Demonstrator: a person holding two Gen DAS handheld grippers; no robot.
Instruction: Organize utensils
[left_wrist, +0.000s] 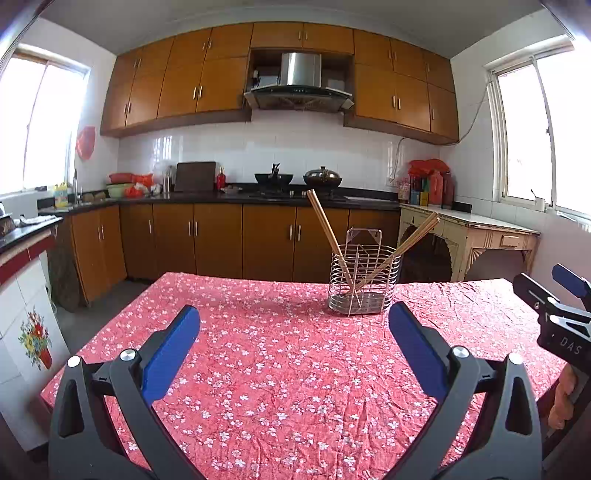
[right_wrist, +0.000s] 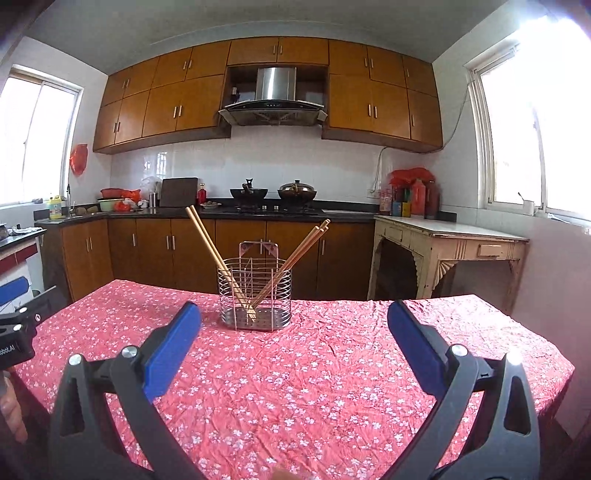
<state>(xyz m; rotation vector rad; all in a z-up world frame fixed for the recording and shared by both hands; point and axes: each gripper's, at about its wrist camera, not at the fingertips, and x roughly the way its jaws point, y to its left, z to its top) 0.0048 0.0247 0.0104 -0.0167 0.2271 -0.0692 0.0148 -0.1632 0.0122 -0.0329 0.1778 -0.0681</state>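
A wire utensil holder (left_wrist: 364, 282) is seen standing upright on a table covered with a red floral tablecloth (left_wrist: 280, 369), toward the table's far edge. Two groups of wooden chopsticks are held in it: one pair (left_wrist: 328, 236) is leaned out to the holder's left, and a second bundle (left_wrist: 406, 245) is leaned out to its right, with the lower ends of both gathered on the perforated base. In the right wrist view the same holder (right_wrist: 255, 295) is found near the middle of the table's far side, with the left-leaning chopsticks (right_wrist: 212, 247) and the right-leaning chopsticks (right_wrist: 295, 254) crossed low inside the basket. The left gripper (left_wrist: 294, 319) is held on the near side of the holder, above the cloth, with its blue-padded fingers spread wide apart and nothing caught between them. The right gripper (right_wrist: 294, 317) is likewise held on the near side of the holder, fingers wide apart and nothing gripped. Neither gripper is in contact with the holder. Beyond the holder, brown kitchen cabinets (left_wrist: 218, 240) and a stove with two woks (left_wrist: 299, 179) are visible, and to its right a cream side table (left_wrist: 469, 229) is placed against the wall.
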